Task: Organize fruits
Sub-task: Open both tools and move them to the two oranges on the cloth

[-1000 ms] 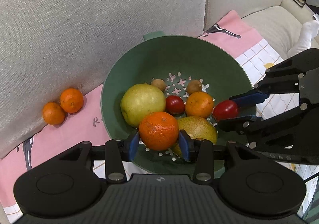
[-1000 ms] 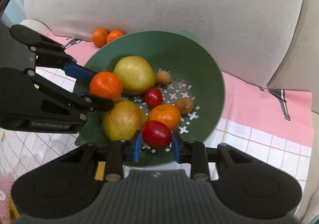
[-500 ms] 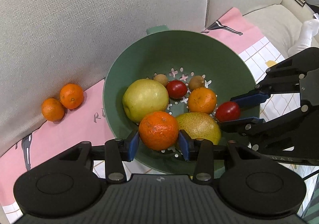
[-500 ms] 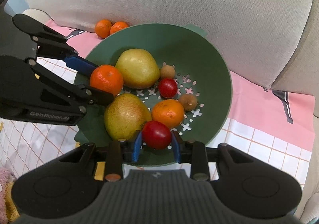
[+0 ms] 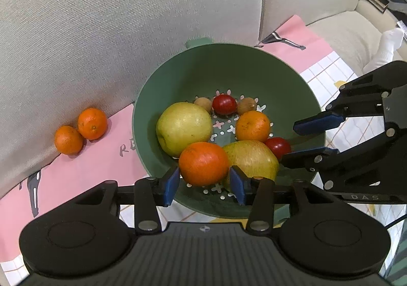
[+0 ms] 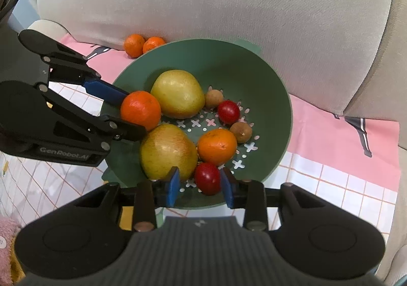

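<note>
A green colander bowl (image 5: 229, 69) (image 6: 267, 97) holds two yellow-green pears (image 5: 184, 128) (image 5: 251, 158), a tangerine (image 5: 252, 126), a red tomato (image 5: 224, 104) and two small brown fruits. My left gripper (image 5: 204, 174) (image 6: 133, 113) hangs over the bowl's near rim. Its jaws are opening, and a second tangerine (image 5: 203, 162) (image 6: 141, 110) sits loose between the blue pads. My right gripper (image 6: 199, 179) (image 5: 290, 143) is opening too. A second tomato (image 6: 207, 177) (image 5: 278, 146) lies between its pads, clear of the left pad.
Two more tangerines (image 5: 92, 123) (image 5: 68, 139) lie outside the bowl on the pink cloth (image 5: 101, 158), against the grey sofa back (image 5: 101, 31). A white checked cloth (image 6: 330, 184) spreads to the right of the bowl. A white-socked foot (image 5: 386, 44) rests on the seat at far right.
Both pairs of jaws have spread a little. The tangerine and the tomato are no longer pinched and have settled onto the fruit in the bowl. The loose tomato rolled toward the far side.
</note>
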`<state>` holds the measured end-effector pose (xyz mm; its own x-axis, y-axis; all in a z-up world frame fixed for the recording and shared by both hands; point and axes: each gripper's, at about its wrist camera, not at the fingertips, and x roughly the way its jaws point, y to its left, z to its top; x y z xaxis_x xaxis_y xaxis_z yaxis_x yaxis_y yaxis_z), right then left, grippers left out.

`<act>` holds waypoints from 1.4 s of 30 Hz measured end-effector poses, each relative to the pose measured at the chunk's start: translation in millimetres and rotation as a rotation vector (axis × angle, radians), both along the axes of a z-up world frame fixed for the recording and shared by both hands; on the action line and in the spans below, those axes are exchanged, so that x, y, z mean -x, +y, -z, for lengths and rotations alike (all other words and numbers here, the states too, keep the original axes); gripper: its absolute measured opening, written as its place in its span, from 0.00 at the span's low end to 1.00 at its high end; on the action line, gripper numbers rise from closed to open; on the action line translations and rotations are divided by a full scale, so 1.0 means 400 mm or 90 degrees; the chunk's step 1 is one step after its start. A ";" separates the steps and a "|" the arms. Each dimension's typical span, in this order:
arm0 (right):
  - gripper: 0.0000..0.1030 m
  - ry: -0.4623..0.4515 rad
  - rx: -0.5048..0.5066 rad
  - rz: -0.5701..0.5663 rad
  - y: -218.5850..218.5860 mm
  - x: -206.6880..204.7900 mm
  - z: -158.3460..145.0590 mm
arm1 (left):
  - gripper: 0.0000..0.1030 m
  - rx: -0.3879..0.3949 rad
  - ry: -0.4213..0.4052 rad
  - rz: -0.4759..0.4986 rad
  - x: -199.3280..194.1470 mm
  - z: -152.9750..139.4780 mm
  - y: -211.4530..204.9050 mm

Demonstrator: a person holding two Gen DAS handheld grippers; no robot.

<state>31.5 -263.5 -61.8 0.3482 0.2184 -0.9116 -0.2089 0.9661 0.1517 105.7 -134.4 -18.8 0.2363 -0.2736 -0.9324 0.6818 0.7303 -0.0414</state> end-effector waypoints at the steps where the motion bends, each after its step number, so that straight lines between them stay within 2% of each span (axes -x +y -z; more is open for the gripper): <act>1: 0.34 -0.002 0.000 0.001 -0.001 0.001 -0.002 | 0.53 0.006 0.001 -0.002 0.000 -0.004 0.003; 6: 0.38 -0.018 0.000 0.014 -0.004 0.008 -0.014 | 0.55 0.034 -0.006 -0.016 0.006 -0.030 0.018; 16: 0.49 -0.110 -0.036 0.071 0.009 0.017 -0.048 | 0.55 0.084 -0.118 -0.055 0.033 -0.112 0.073; 20: 0.49 -0.150 -0.056 0.099 0.019 0.017 -0.056 | 0.55 0.106 -0.138 -0.070 0.036 -0.126 0.111; 26: 0.49 -0.232 -0.057 0.085 0.076 0.026 -0.066 | 0.55 0.097 -0.163 -0.068 0.040 -0.119 0.176; 30: 0.50 -0.274 -0.046 0.065 0.118 0.014 -0.068 | 0.55 0.092 -0.159 -0.077 0.023 -0.099 0.231; 34: 0.50 -0.293 -0.029 0.032 0.169 -0.005 -0.072 | 0.55 0.087 -0.160 -0.090 0.005 -0.078 0.278; 36: 0.54 -0.295 -0.022 0.006 0.190 -0.020 -0.072 | 0.55 0.083 -0.164 -0.086 0.000 -0.070 0.295; 39: 0.61 -0.278 -0.001 -0.027 0.217 -0.060 -0.073 | 0.55 0.070 -0.173 -0.075 -0.014 -0.058 0.313; 42: 0.63 -0.254 -0.007 -0.028 0.222 -0.108 -0.074 | 0.55 0.058 -0.177 -0.068 -0.037 -0.043 0.326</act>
<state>74.8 -174.6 -32.0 0.6643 0.2502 -0.7043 -0.2952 0.9535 0.0603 120.5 -4.1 -1.5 0.5101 -0.3130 -0.8011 0.5962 0.8001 0.0670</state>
